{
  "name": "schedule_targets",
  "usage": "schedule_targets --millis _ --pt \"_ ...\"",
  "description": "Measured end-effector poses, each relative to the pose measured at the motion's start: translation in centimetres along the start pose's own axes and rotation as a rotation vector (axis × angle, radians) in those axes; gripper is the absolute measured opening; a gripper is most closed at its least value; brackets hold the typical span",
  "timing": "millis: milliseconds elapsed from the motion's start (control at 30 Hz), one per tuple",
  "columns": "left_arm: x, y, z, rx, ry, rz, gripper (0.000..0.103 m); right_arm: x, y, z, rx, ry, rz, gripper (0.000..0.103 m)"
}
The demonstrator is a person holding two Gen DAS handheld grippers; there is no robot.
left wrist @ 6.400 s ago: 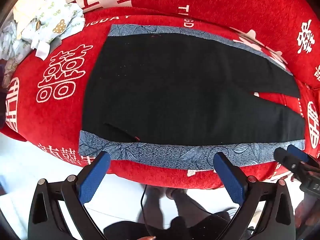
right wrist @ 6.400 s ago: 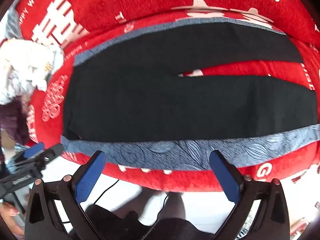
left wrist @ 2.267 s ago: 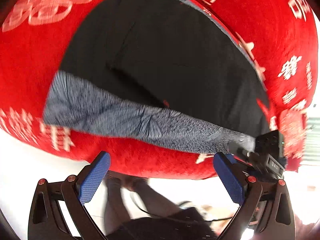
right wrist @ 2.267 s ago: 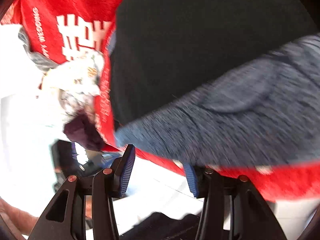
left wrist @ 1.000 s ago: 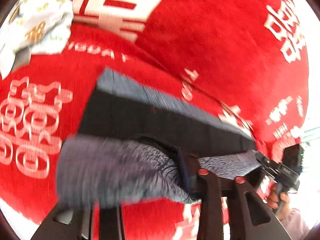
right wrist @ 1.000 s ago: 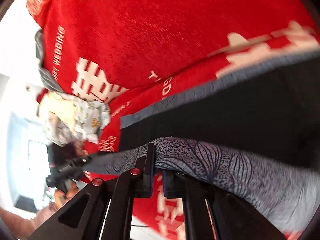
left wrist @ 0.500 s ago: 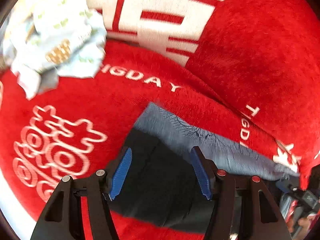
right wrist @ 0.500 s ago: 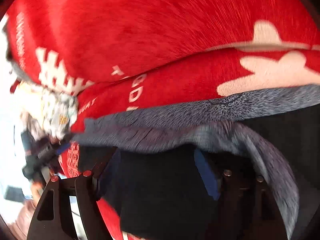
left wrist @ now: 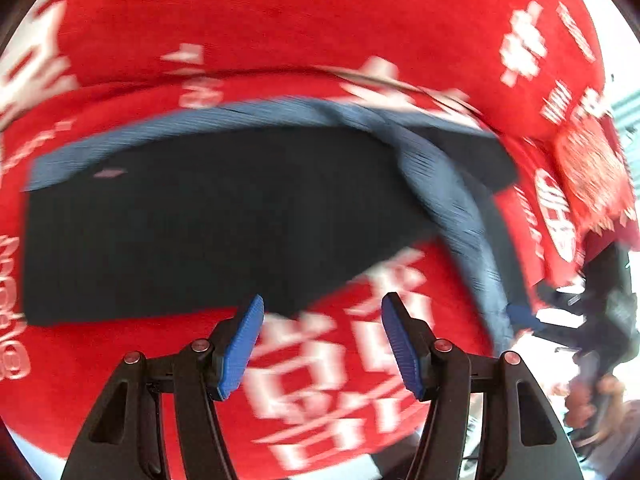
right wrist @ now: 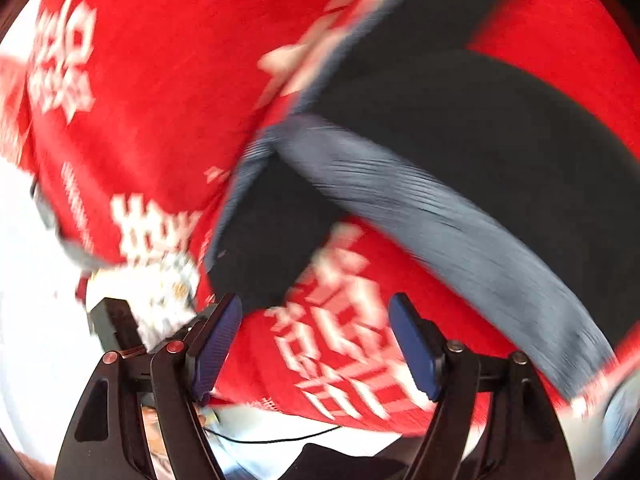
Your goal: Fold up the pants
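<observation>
Both claws, left gripper (left wrist: 322,344) and right gripper (right wrist: 316,346), stand empty, jaws apart; pants (left wrist: 200,220) lie half-folded at twelve o'clock on the red cushion (left wrist: 340,400) (blurred). Next: regrasp for the crosswise fold.

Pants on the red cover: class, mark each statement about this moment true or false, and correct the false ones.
1. The pants are black with a grey-blue side band. True.
2. The left hand-held gripper clamps the pants. False: nothing is between its open pads.
3. The pants lie on a red cover with white lettering. True.
4. The right hand-held gripper is shut. False: its jaws stand apart, empty.
</observation>
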State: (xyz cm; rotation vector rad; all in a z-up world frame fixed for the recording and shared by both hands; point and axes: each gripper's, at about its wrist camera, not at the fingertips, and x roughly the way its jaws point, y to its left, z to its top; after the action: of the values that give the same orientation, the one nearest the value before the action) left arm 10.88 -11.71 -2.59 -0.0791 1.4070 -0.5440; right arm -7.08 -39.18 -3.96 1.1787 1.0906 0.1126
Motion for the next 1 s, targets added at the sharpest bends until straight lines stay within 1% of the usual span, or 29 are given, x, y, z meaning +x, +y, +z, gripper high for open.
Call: schedule_targets --millis 100,167,200,233,333,400,433,467,533,567,667,700,733,767,800,833,867,900,967,1000 --pt "3.0 -4.9 -0.3 0.046 0.053 -0.053 0.063 -2.1 -4.4 -0.1 0.048 -0.022 -0.063 0.079" --pt "5.8 -8.0 -0.5 0.075 0.099 -0.069 0.063 -3.1 -7.4 0.5 0.065 -0.002 -0.098 0.079" --pt "7.0 -8.9 -0.3 0.071 0.121 -0.071 0.063 -3.4 -9.1 0.8 0.069 0.025 -0.119 0.079" --pt "8.1 -9.7 -0.4 0.06 0.139 -0.076 0.063 -3.8 -10.3 1.1 0.071 0.041 -0.121 0.079" --pt "11.4 -12.7 -0.7 0.022 0.193 -0.082 0.063 -4.3 -12.7 1.0 0.081 0.113 -0.086 0.079" --pt "12.1 -14.4 -1.0 0.021 0.186 -0.084 0.064 -4.4 -14.2 0.8 0.093 0.169 -0.048 0.079" --pt "12.4 -15.2 -1.2 0.024 0.18 -0.083 0.073 -4.2 -14.6 0.9 0.09 0.185 -0.023 0.077" --pt "12.7 -15.7 -1.1 0.022 0.177 -0.082 0.075 -4.0 -14.8 1.0 0.081 0.197 0.012 0.076" --pt "13.0 -16.6 -1.0 0.009 0.175 -0.081 0.076 -3.6 -14.9 1.6 0.078 0.214 0.078 0.071" --pt "13.1 -17.0 -0.8 0.003 0.18 -0.08 0.076 -3.3 -15.0 1.8 0.08 0.223 0.098 0.07" --pt "13.6 -17.1 -0.3 -0.024 0.191 -0.1 0.076 -2.2 -15.3 2.3 0.079 0.261 0.118 0.07" --pt "13.8 -17.3 -0.4 -0.032 0.199 -0.102 0.075 -1.8 -15.2 2.1 0.088 0.268 0.12 0.065" --pt "14.0 -17.5 -0.4 -0.034 0.202 -0.098 0.074 -1.7 -15.3 2.1 0.103 0.276 0.111 0.043" --pt "13.9 -17.6 -0.4 -0.033 0.198 -0.102 0.069 -1.6 -15.8 1.9 0.127 0.288 0.117 0.025" --pt "13.9 -17.8 -0.3 -0.028 0.192 -0.102 0.046 -2.0 -16.1 1.9 0.158 0.28 0.136 0.017" --pt "14.3 -18.3 -0.2 -0.017 0.205 -0.096 0.027 -2.5 -15.6 2.1 0.154 0.261 0.146 0.015" --pt "14.2 -18.4 0.1 -0.019 0.221 -0.106 0.023 -3.2 -14.7 2.5 0.136 0.245 0.166 0.015" --pt "13.6 -18.7 0.5 -0.025 0.211 -0.116 0.022 -3.8 -13.8 3.0 0.121 0.228 0.189 0.014" --pt "11.7 -19.5 1.7 0.0 0.156 -0.139 0.022 -5.4 -11.2 4.8 0.063 0.175 0.239 0.013" --pt "10.7 -20.0 2.6 0.016 0.124 -0.148 0.022 -6.5 -9.3 6.5 0.015 0.126 0.257 0.01"
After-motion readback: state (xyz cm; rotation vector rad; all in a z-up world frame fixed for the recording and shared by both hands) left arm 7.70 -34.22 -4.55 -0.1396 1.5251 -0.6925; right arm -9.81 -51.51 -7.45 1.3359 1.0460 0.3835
